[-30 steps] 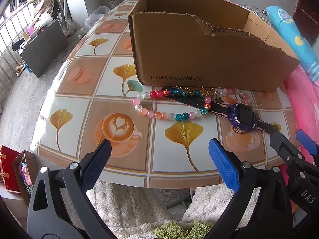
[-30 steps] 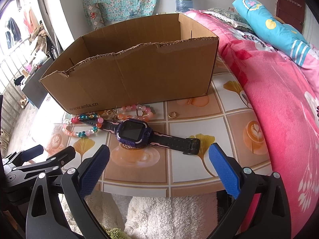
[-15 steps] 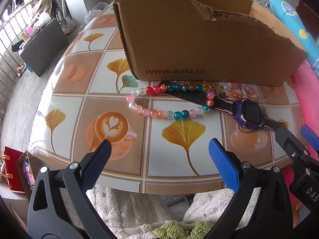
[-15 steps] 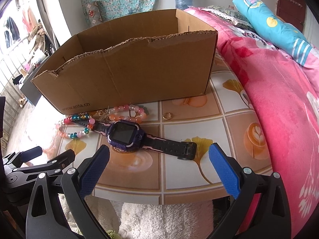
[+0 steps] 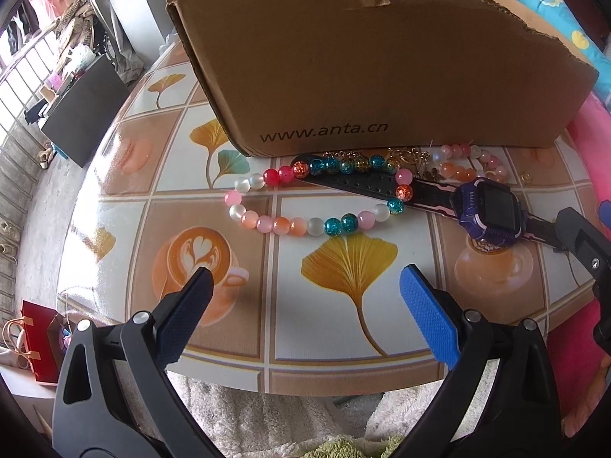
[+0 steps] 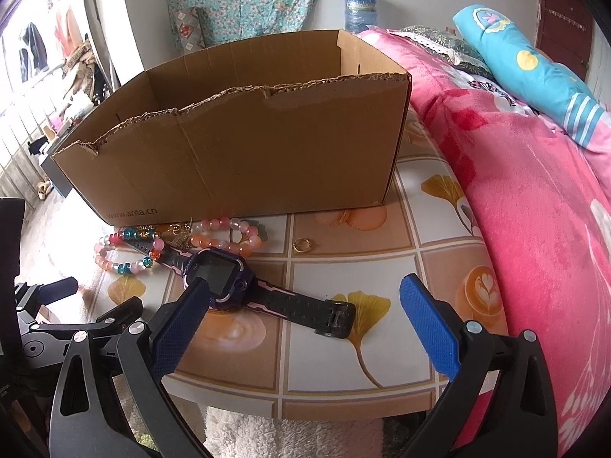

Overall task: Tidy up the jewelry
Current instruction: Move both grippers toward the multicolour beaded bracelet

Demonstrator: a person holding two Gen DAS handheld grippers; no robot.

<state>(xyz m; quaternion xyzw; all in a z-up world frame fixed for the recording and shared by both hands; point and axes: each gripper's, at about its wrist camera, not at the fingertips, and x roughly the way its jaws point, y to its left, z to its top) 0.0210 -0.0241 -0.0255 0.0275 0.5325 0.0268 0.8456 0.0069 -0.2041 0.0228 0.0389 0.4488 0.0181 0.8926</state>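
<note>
- Centre-top of both views: cardboard box (image 6: 244,145), open top, torn front rim, "www.anta.cn" printed low on its front wall. Interior visible only from the right wrist view; the walls that show are bare, floor hidden behind the front wall.
- Just below the box front, on the tiled table (image 5: 343,328): all jewelry lies outside the box.
- Beaded bracelet (image 5: 290,225), mixed pink, white, orange, teal and red beads, lies as a loop at frame centre of the left view; its upper run crosses the watch strap.
- Purple smartwatch (image 6: 215,273) lies flat, screen up, strap stretched left-to-right; buckle end points to lower centre of the right view.
- Pink-orange bracelet (image 6: 229,234) sits between watch and box, close to the box wall.
- Gold chain (image 5: 408,154) is tangled right at the box base, touching both bracelets; details too small to tell.
- Small gold ring (image 6: 303,245) lies alone, right of the pink-orange bracelet, apart from the rest.
- Left gripper (image 5: 303,316): jaws wide apart, nothing held, hovering over the table edge below the beaded bracelet.
- Right gripper (image 6: 303,316): jaws wide apart, nothing held; its left finger (image 6: 179,328) overlaps the watch face in frame, contact cannot be told.
- Right edge of frame: pink blanket (image 6: 534,210) hems the table; blue pillow (image 6: 527,57) upper right.
- Box front wall stands directly behind the jewelry.
</note>
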